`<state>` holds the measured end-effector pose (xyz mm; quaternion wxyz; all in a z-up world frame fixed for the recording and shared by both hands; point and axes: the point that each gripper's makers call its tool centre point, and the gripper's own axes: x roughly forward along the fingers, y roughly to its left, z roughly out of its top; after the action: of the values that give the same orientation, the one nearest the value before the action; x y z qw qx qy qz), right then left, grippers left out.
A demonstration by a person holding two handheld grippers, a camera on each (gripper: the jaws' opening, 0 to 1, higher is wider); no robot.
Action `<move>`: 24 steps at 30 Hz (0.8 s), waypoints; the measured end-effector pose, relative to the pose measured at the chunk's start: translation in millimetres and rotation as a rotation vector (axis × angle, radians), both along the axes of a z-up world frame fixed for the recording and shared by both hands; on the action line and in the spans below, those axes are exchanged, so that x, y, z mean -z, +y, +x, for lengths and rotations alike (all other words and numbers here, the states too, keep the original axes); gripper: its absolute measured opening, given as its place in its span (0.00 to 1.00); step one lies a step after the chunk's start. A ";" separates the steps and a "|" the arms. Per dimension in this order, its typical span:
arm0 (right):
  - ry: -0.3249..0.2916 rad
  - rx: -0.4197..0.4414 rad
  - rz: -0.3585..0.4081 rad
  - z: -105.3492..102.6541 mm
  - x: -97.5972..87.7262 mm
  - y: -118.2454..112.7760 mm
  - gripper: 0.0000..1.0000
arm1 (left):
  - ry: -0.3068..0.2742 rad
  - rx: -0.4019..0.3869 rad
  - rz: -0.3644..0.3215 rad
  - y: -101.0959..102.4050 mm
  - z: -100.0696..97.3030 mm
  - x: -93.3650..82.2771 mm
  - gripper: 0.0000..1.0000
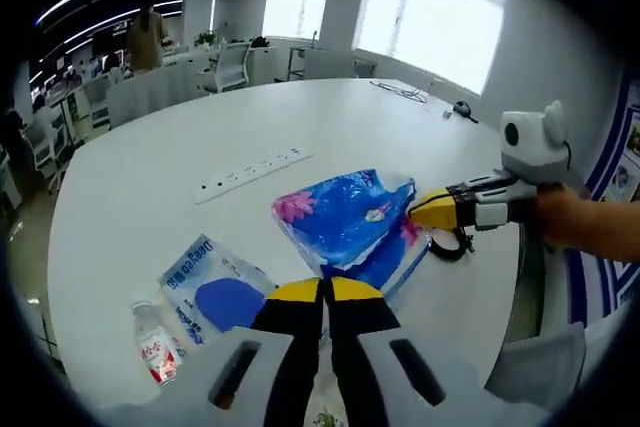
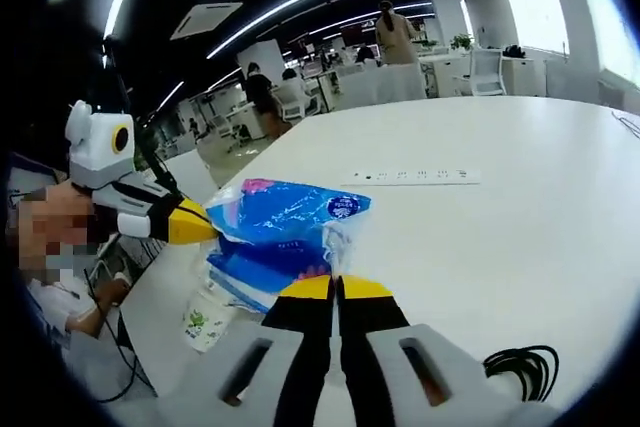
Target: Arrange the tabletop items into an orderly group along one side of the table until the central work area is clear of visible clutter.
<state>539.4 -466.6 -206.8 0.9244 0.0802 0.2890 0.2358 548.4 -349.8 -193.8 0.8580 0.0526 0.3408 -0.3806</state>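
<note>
While both sets of jaws clench opposite edges of the blue bag (image 1: 345,222), we see left gripper (image 1: 326,290) and right gripper (image 2: 337,289) holding it over the table (image 1: 140,177).

Both grippers (image 1: 327,290) (image 1: 432,209) on the blue plastic bag (image 1: 345,217).

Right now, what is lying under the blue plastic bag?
Under the blue plastic bag a flatter blue packet shows at its edge; the table beneath is covered.
</note>
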 end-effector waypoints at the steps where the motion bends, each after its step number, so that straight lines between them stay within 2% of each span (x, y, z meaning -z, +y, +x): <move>1: -0.001 0.002 -0.001 -0.2 -0.6 -1.9 0.00 | -0.002 0.005 -0.004 -3.7 -1.0 -1.4 0.00; 13: -0.033 0.049 -0.025 -12.5 -22.6 -43.4 0.00 | -0.017 0.052 -0.035 -45.1 -8.2 -16.3 0.00; 24: -0.049 0.089 -0.048 -17.2 -33.4 -83.7 0.00 | -0.019 0.085 -0.067 -86.1 -11.8 -22.5 0.00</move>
<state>522.2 -550.3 -173.4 0.9424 0.0651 0.2677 0.1895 536.6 -435.9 -171.3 0.8455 0.0418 0.3171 -0.4275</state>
